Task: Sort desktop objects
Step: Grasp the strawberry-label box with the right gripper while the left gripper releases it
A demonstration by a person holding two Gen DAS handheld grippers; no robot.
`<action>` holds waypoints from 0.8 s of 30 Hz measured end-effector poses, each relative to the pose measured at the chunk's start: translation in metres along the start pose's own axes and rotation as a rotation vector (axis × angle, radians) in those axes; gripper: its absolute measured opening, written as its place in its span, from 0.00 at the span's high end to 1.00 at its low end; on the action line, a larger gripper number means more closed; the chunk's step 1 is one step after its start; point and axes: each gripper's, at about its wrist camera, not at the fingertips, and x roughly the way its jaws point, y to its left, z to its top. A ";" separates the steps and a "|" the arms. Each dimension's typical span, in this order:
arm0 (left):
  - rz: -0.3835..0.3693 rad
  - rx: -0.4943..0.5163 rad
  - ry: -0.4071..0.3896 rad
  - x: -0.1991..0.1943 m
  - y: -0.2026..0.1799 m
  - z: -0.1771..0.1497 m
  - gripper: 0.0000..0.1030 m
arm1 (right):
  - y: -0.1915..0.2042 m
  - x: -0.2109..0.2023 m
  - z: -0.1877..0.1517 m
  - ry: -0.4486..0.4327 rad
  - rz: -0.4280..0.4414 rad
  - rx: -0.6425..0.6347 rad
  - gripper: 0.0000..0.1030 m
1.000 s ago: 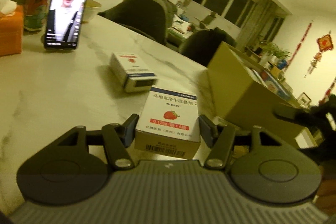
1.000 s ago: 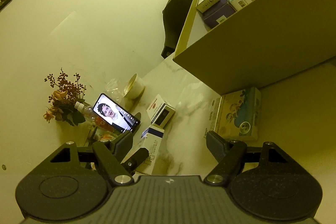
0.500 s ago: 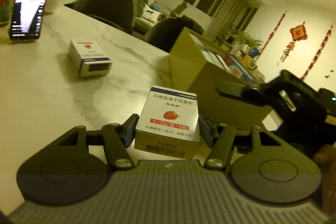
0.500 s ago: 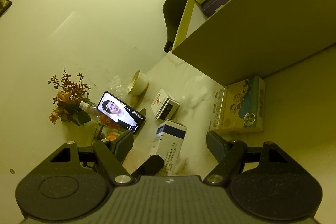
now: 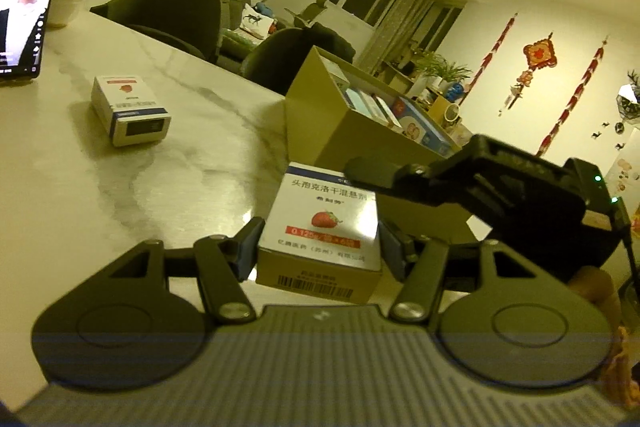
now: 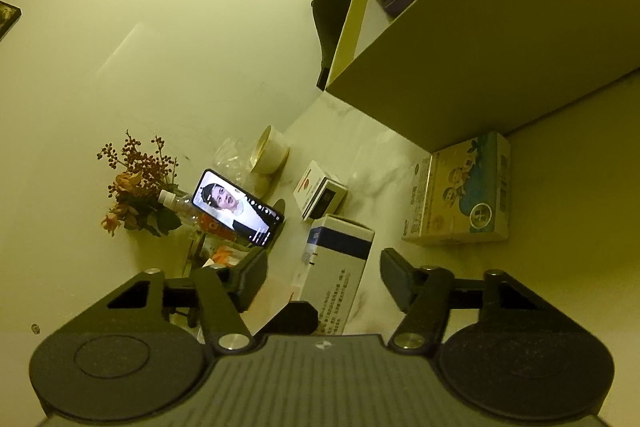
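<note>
We saw the left gripper with its fingers pressed on both sides of the strawberry medicine box, held just above the marble surface beside the cardboard box. The right gripper had just been closing its fingers, which stood either side of that box without visibly touching it.

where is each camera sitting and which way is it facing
Left wrist: on the left gripper, facing across the table toward the cardboard box; its fingers clamp the strawberry medicine box; the right gripper reaches in.
Right wrist: on the right gripper, rolled, facing the phone; its jaws, just closing, straddle the same medicine box without touching it.
Shared: that box, phone, small white box, bowl.
</note>
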 end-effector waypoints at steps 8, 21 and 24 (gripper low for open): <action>-0.018 0.008 -0.003 0.000 -0.002 0.001 0.42 | 0.000 0.002 -0.001 0.025 0.011 -0.003 0.61; -0.060 -0.004 0.017 0.003 0.002 0.004 0.40 | 0.000 -0.002 0.002 -0.005 0.013 -0.008 0.70; -0.065 -0.009 0.029 0.003 0.002 0.005 0.20 | -0.001 -0.003 0.002 -0.017 0.002 -0.010 0.70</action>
